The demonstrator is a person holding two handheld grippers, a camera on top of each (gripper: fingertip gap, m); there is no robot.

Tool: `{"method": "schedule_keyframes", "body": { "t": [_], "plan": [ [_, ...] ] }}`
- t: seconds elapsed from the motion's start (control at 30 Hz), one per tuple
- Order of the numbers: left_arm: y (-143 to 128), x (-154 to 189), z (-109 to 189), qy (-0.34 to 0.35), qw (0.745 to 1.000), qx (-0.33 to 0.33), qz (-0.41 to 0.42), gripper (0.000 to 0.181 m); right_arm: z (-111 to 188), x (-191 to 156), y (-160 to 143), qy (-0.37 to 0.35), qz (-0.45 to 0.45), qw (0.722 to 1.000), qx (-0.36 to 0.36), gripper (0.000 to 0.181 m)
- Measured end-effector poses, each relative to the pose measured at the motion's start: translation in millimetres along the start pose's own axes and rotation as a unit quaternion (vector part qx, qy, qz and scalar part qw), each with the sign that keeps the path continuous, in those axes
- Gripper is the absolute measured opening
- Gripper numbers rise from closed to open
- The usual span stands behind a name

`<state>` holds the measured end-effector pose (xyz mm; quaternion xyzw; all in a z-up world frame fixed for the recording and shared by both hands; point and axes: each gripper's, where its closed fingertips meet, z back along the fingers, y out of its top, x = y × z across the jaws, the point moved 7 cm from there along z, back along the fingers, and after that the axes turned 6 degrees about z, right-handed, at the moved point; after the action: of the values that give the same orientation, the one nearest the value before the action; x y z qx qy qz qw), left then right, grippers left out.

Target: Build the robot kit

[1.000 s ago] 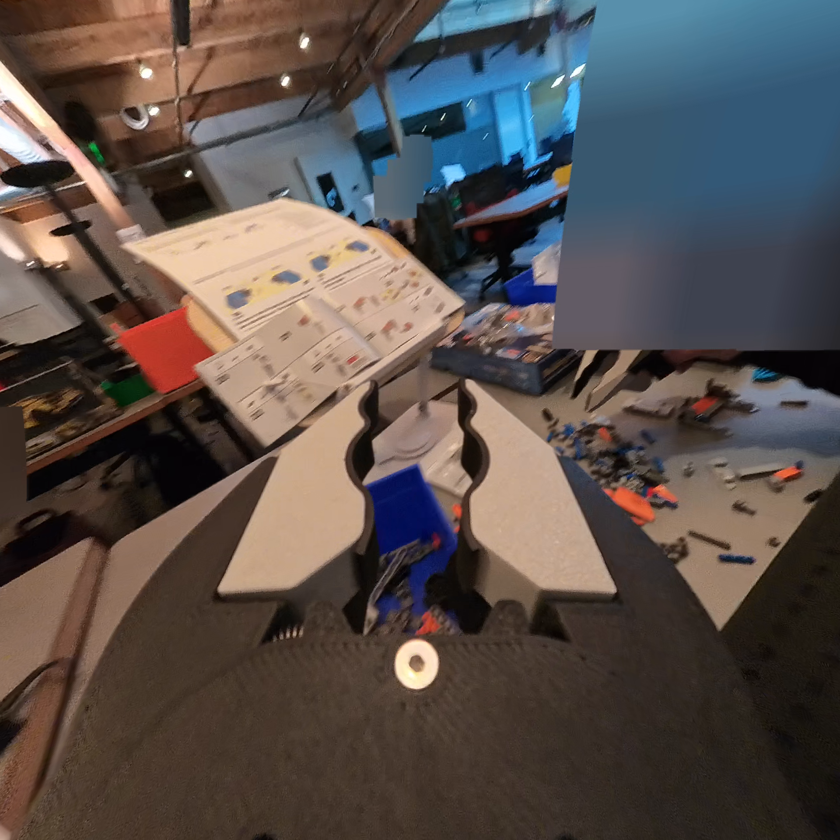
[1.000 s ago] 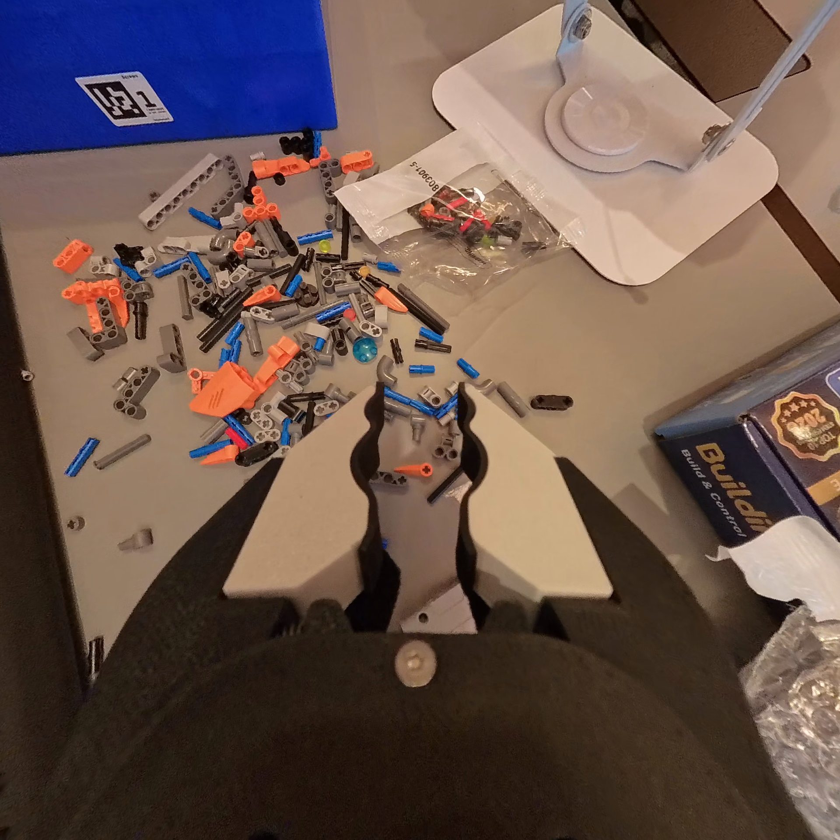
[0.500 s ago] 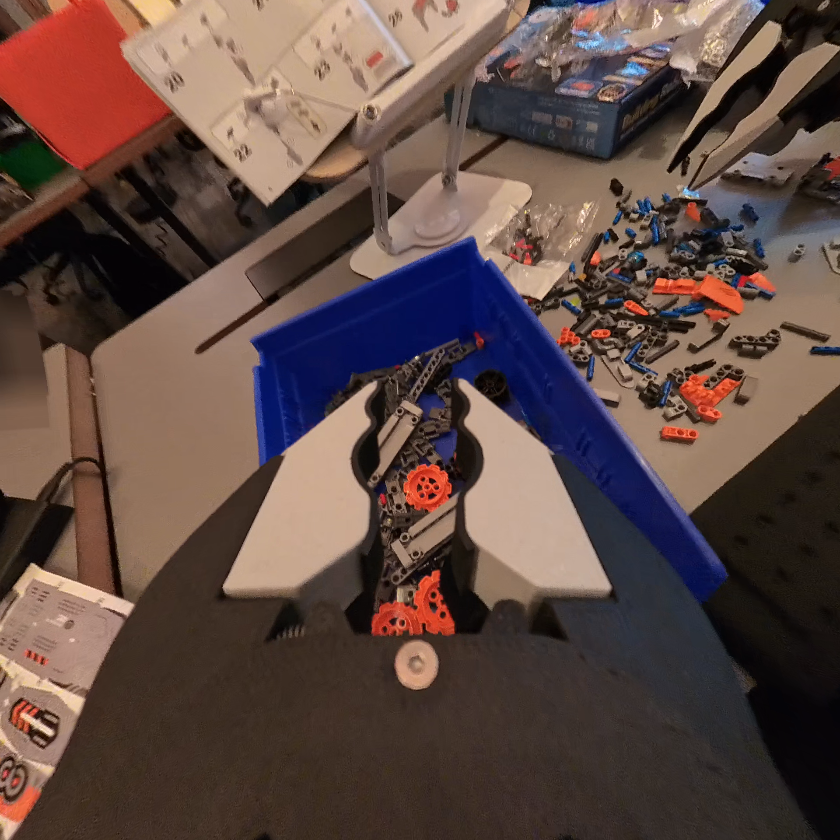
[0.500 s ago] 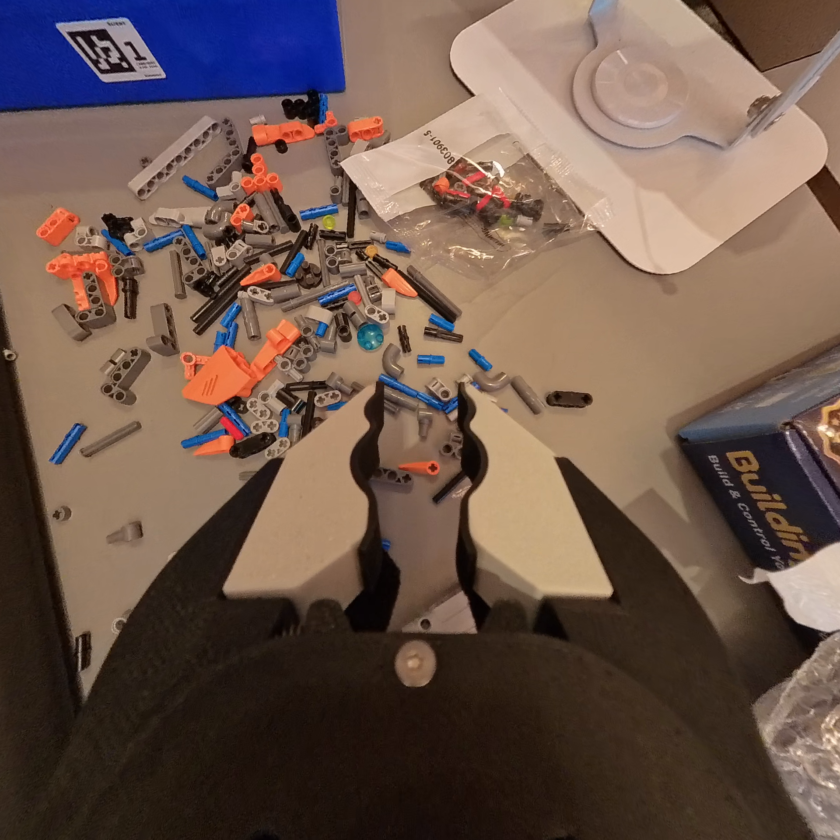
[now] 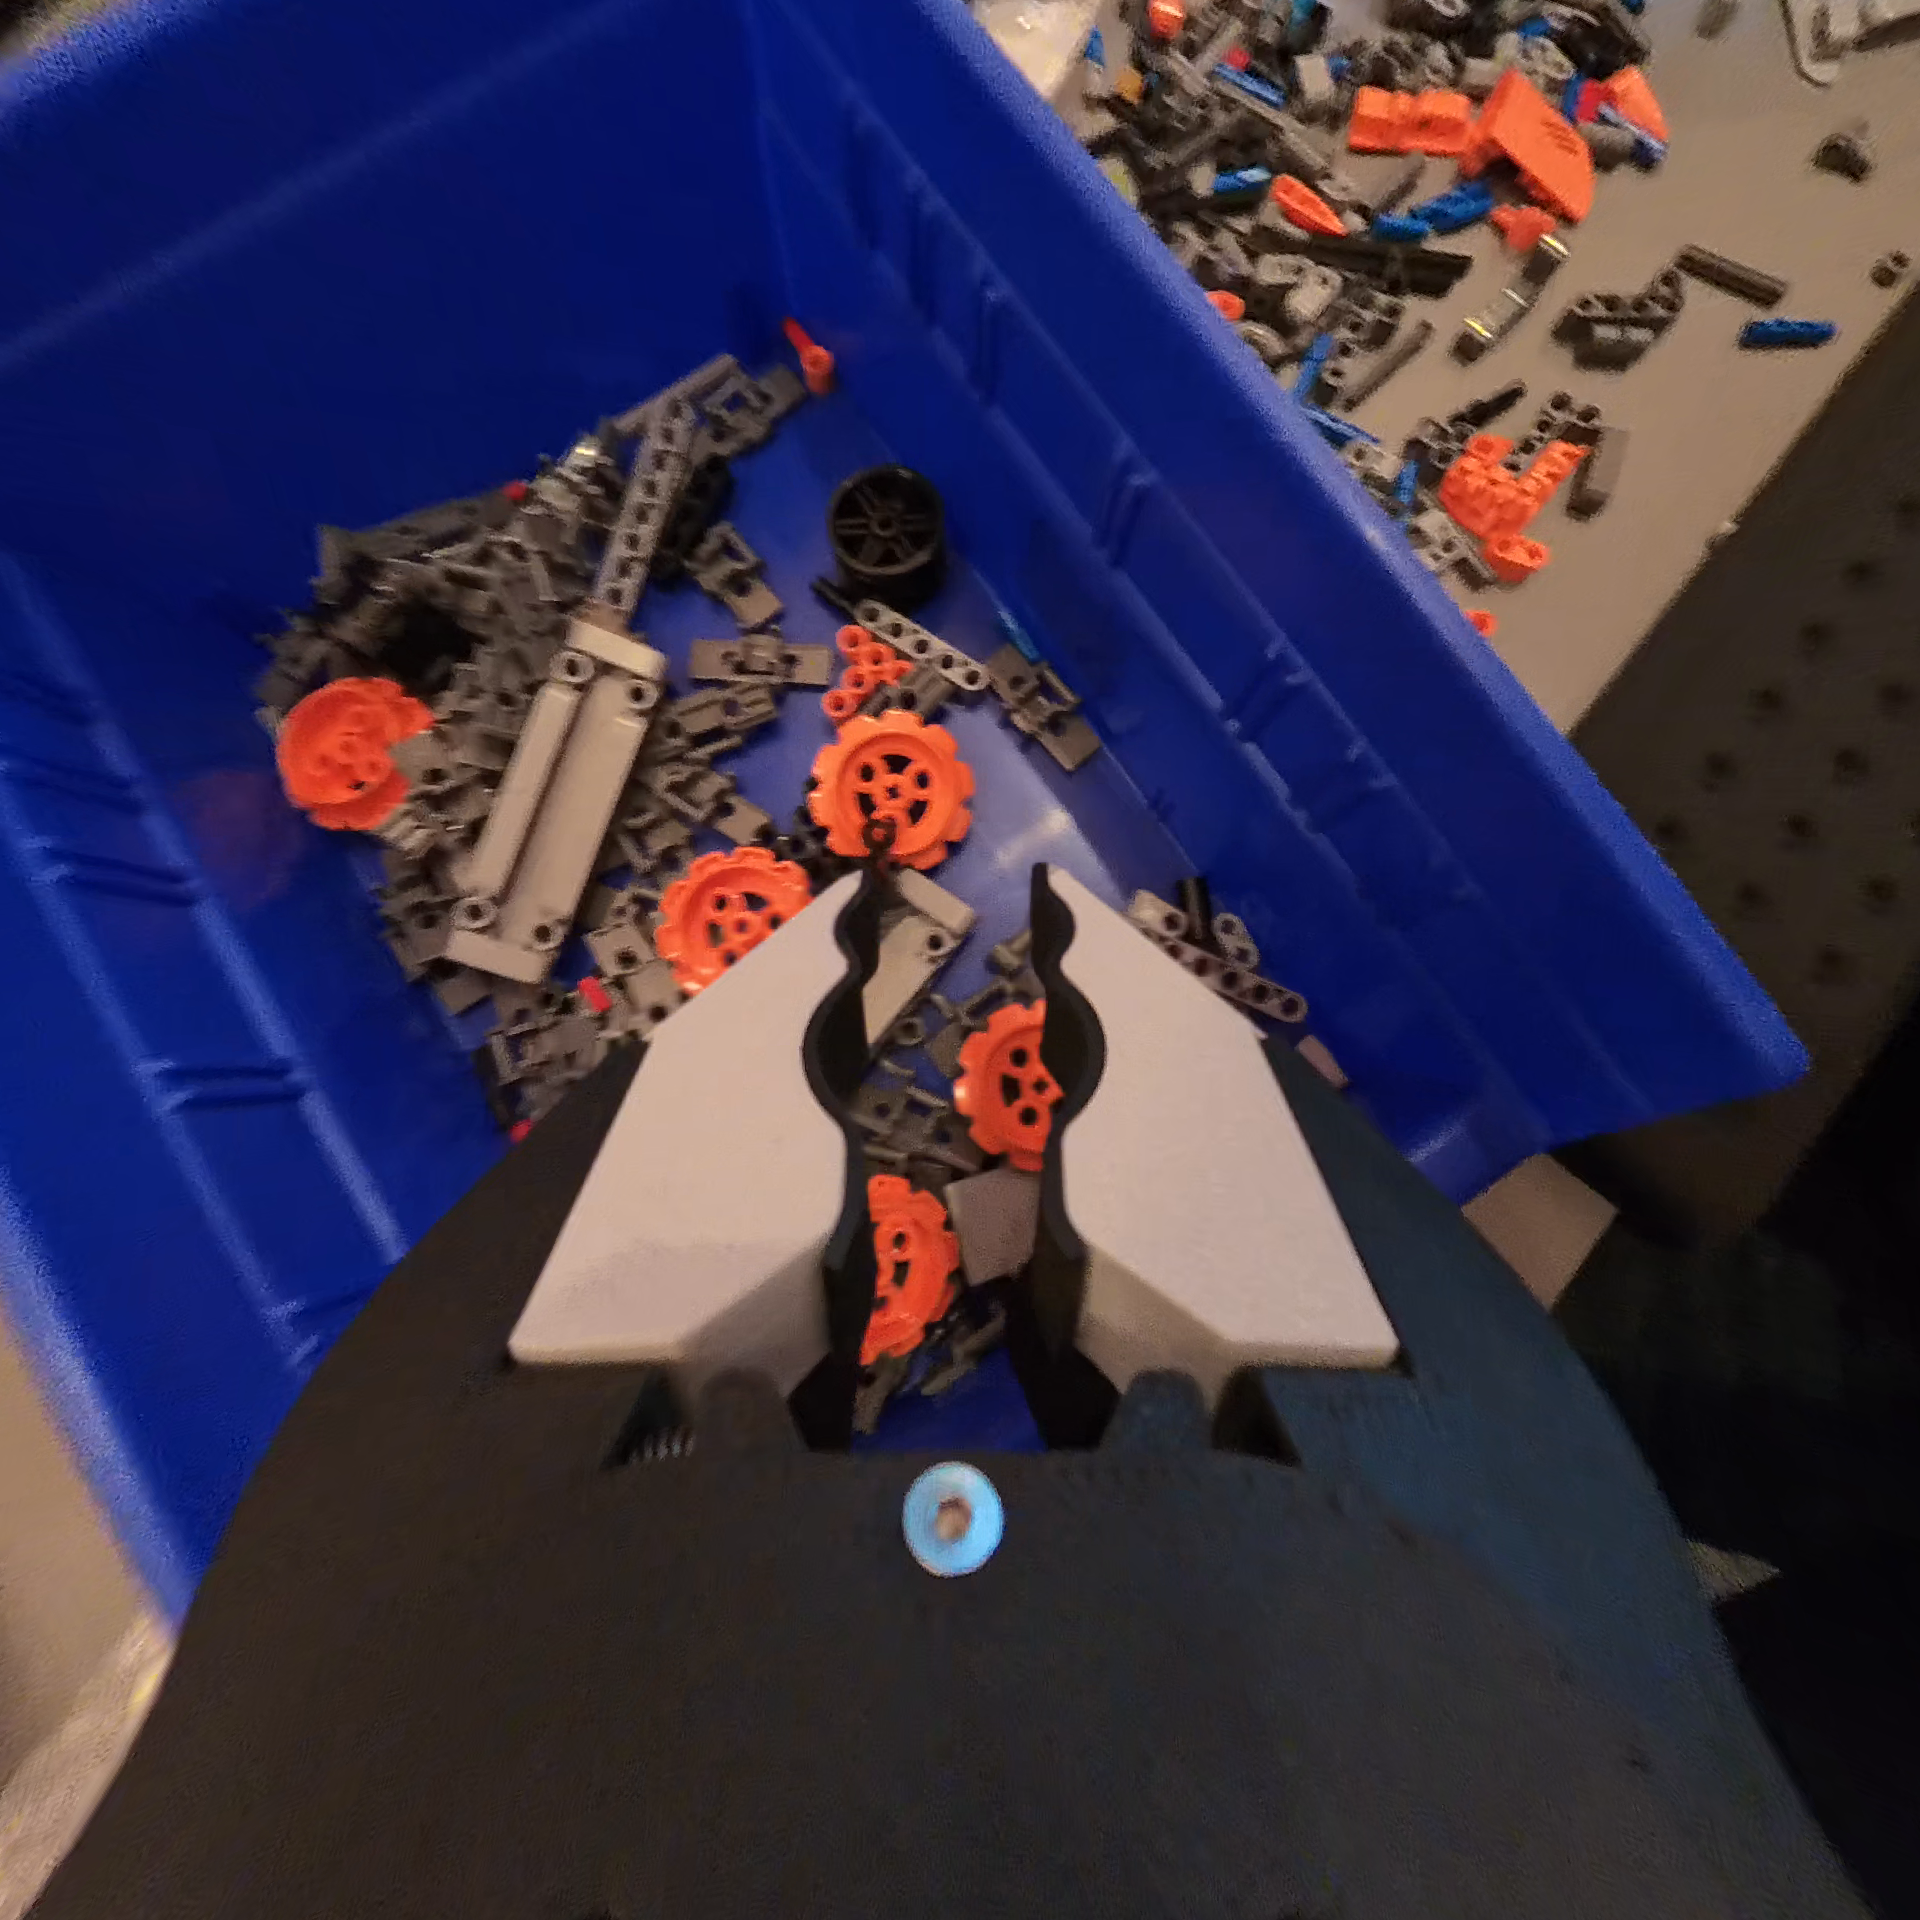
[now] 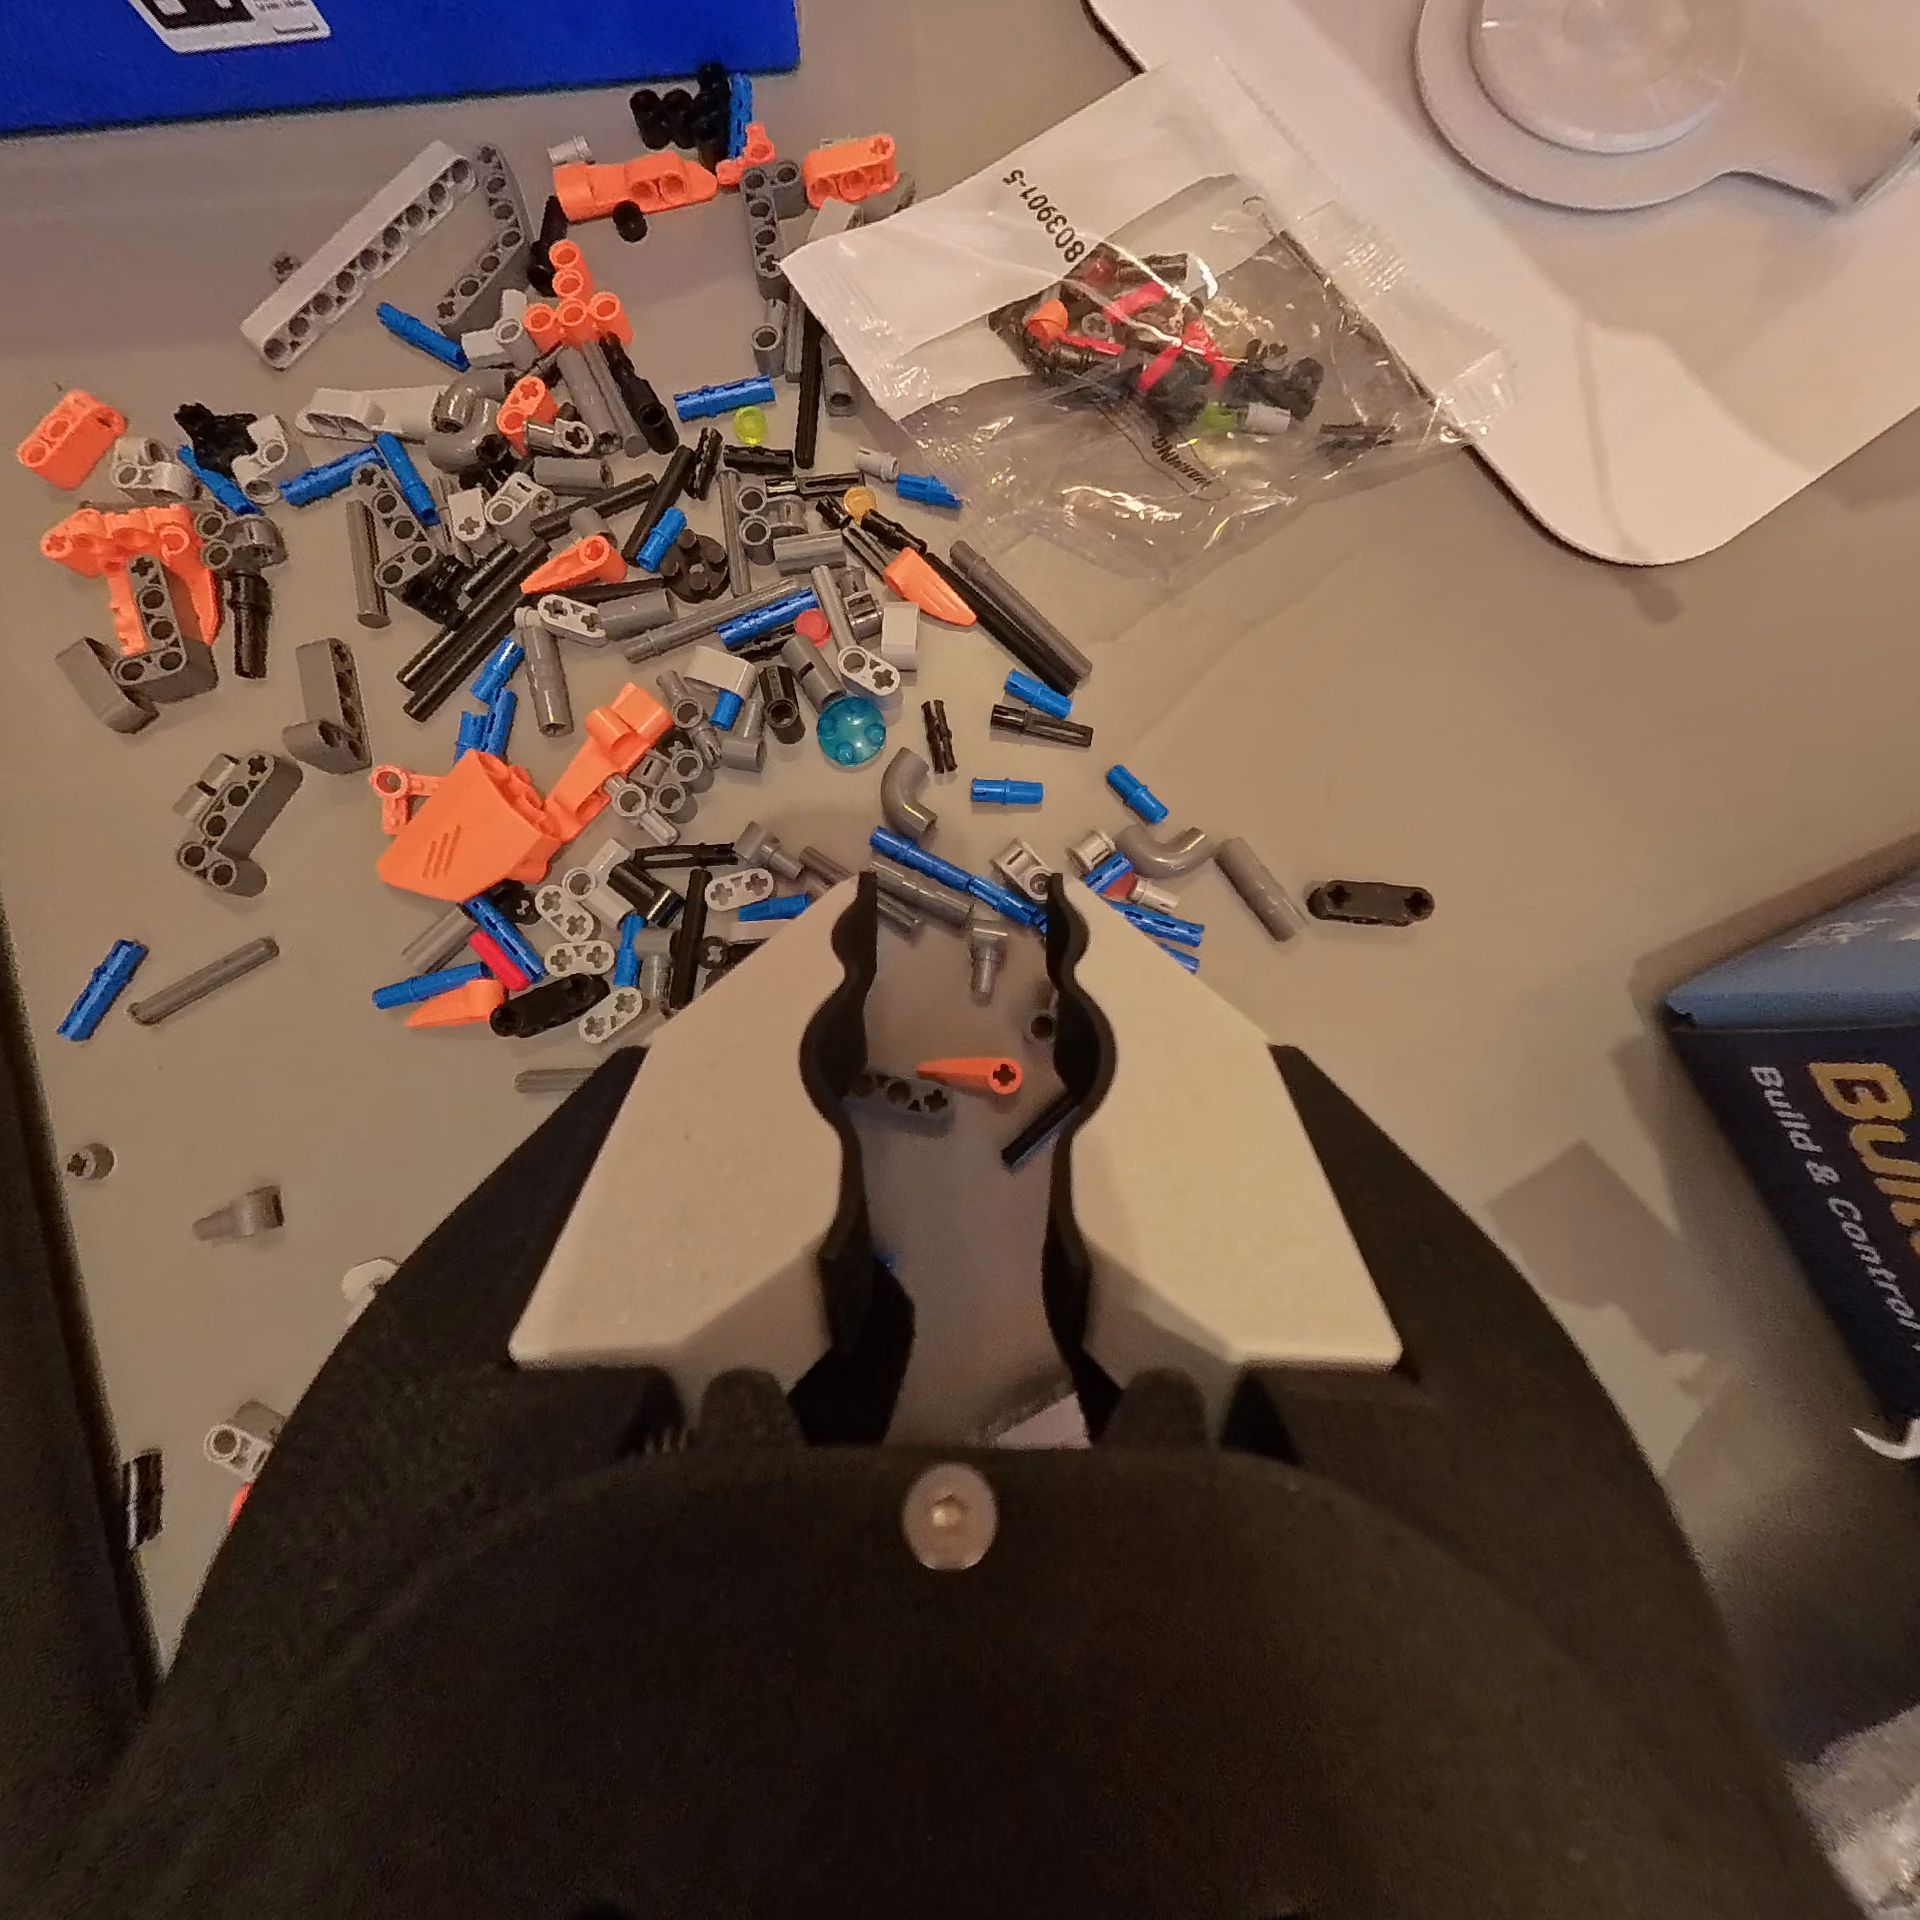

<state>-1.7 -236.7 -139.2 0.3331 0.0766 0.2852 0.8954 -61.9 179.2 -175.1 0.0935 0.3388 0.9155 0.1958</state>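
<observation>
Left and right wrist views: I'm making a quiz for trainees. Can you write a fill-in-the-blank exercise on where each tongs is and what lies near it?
1. The left tongs hang open over a ____ bin of parts.
2. The toothed wheels in that bin are ____.
3. The right tongs are open above loose parts on the ____.
4. The sealed clear bag lies partly on a ____ stand base.

Missing words: blue; orange; table; white

Printed code on clear parts bag (image 6: 1122, 343), lettering on blue box (image 6: 1829, 1132)
</observation>
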Motion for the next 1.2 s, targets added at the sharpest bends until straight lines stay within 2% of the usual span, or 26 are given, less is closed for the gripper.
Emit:
{"method": "schedule_keyframes", "body": {
  "t": [0.1, 0.17, 0.23, 0.43, 0.6, 0.8, 0.87, 1.2],
  "plan": [
    [-1.4, 15.7, -13.7, -0.053, 0.998, -0.016, -0.008, 0.025, -1.6, 0.7, -0.2, 0.005, -0.004, 1.000, 0.005, 0.030],
    [-8.1, 20.9, -25.1, -0.056, 0.997, -0.059, -0.017, 0.024, -1.9, 1.3, -0.4, 0.007, -0.005, 1.000, 0.006, 0.030],
    [-13.2, 20.0, -31.4, -0.059, 0.994, -0.087, 0.007, 0.024, -2.2, 1.8, -0.9, 0.007, -0.006, 1.000, 0.005, 0.030],
    [-20.8, 22.3, -38.5, -0.071, 0.990, -0.117, 0.045, 0.021, -2.0, 1.2, -1.1, 0.005, -0.003, 1.000, 0.003, 0.030],
    [-18.3, 24.0, -44.4, -0.086, 0.988, -0.114, 0.053, 0.017, -2.7, 0.6, -1.3, 0.004, -0.001, 1.000, -0.001, 0.030],
    [-13.4, 13.5, -44.3, -0.048, 0.992, -0.108, 0.050, 0.013, -0.4, 2.2, -2.2, -0.002, -0.002, 1.000, 0.000, 0.030],
    [-11.0, 5.6, -41.2, -0.030, 0.994, -0.092, 0.058, 0.012, 0.5, 3.1, -2.7, -0.005, -0.003, 1.000, 0.001, 0.029],
    [-1.6, -1.8, -34.4, -0.023, 0.997, -0.043, 0.052, 0.011, -3.1, 5.8, -5.9, -0.003, -0.007, 1.000, 0.001, 0.029]
  ]
}}
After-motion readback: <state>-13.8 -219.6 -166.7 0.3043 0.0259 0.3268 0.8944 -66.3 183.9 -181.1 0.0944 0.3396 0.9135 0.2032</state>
